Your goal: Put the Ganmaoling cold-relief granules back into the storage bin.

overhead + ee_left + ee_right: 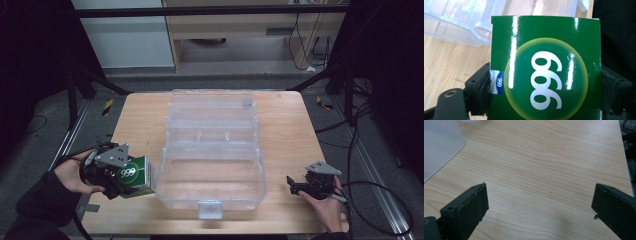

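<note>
Wooden table (pixel 290 125), clear plastic organiser box (pixel 212 150) open at centre. Left gripper (pixel 131 176) clamps the green carton (pixel 545 67) by its side faces, just beside the box's left wall. Carton looks light, glossy, crushable, so side grip suits. Right gripper (pixel 539 207) rests wide open and holds nothing.

Lab: dark frame rig (pixel 90 80) (cables (pixel 370 150) on floor).
</note>
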`<state>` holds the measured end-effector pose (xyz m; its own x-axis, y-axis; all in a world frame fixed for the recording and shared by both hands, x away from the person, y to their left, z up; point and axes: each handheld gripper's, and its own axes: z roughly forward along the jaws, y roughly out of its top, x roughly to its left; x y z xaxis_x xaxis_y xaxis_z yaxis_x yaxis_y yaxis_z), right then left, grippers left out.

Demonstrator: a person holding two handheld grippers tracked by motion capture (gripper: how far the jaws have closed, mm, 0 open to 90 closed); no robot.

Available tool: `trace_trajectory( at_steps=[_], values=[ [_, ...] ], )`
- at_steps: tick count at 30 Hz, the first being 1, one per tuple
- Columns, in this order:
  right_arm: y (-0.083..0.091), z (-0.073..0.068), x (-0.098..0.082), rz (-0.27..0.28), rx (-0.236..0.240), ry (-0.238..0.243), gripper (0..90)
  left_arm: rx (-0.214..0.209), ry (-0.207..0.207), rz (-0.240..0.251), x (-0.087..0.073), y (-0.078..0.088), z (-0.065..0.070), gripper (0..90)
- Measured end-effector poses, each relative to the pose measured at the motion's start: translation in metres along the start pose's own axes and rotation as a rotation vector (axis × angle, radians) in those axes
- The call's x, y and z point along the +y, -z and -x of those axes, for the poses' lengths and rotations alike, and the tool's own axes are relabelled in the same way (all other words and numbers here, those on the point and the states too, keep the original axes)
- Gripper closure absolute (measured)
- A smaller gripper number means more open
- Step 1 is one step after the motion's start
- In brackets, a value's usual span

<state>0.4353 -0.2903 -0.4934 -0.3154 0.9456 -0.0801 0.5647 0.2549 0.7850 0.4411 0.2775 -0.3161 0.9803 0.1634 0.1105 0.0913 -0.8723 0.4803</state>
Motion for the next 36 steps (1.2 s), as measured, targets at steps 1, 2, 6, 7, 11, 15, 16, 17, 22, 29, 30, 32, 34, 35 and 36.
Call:
trace_trajectory(
  at_steps=[1, 2, 6, 7, 11, 15, 16, 17, 22, 29, 30, 32, 34, 35, 36],
  values=[
    [0.0, 0.0, 0.0, 0.0, 0.0, 0.0, 1.3, 0.0, 0.0, 0.004, 0.002, -0.001, -0.001, 15.1],
    [0.0, 0.0, 0.0, 0.0, 0.0, 0.001, 1.3, 0.0, -0.001, 0.008, 0.006, -0.002, -0.002, 15.1],
    [0.0, 0.0, 0.0, 0.0, 0.0, 0.002, 1.3, -0.001, -0.01, 0.013, 0.014, -0.003, -0.004, 15.1],
    [0.0, 0.0, 0.0, 0.0, 0.0, 0.002, 1.3, -0.001, -0.01, 0.013, 0.014, -0.003, -0.004, 15.1],
    [0.0, 0.0, 0.0, 0.001, 0.0, 0.001, 1.3, 0.001, -0.024, 0.013, 0.025, -0.005, -0.005, 15.1],
    [0.0, 0.0, 0.0, 0.001, 0.0, 0.001, 1.3, 0.002, -0.039, 0.011, 0.031, -0.008, -0.007, 15.1],
    [0.0, 0.0, 0.0, 0.001, 0.0, 0.002, 1.3, 0.001, -0.042, 0.013, 0.034, -0.01, -0.008, 15.1],
    [0.0, 0.0, 0.0, 0.001, 0.0, 0.002, 1.3, 0.001, -0.042, 0.013, 0.034, -0.01, -0.008, 15.2],
    [0.0, 0.0, 0.0, 0.002, 0.001, 0.002, 1.3, -0.007, -0.066, 0.006, 0.046, -0.018, -0.01, 15.1],
    [0.0, 0.0, 0.0, 0.001, 0.004, 0.002, 1.4, -0.016, -0.088, 0.012, 0.058, -0.025, -0.012, 15.2],
    [0.0, 0.0, 0.0, 0.001, 0.003, 0.002, 1.4, -0.019, -0.09, 0.015, 0.06, -0.026, -0.012, 15.2],
    [0.0, 0.0, 0.0, 0.003, 0.004, 0.002, 1.4, -0.024, -0.089, 0.02, 0.065, -0.031, -0.012, 15.2],
    [0.0, 0.0, 0.0, 0.002, 0.003, 0.003, 1.4, -0.027, -0.094, 0.017, 0.068, -0.034, -0.012, 15.2],
    [0.0, 0.0, 0.0, 0.003, 0.003, 0.002, 1.4, -0.027, -0.099, 0.013, 0.069, -0.036, -0.012, 15.2],
    [0.0, 0.0, 0.0, 0.004, 0.004, 0.002, 1.5, -0.032, -0.101, 0.009, 0.071, -0.037, -0.012, 15.2]
  ],
)
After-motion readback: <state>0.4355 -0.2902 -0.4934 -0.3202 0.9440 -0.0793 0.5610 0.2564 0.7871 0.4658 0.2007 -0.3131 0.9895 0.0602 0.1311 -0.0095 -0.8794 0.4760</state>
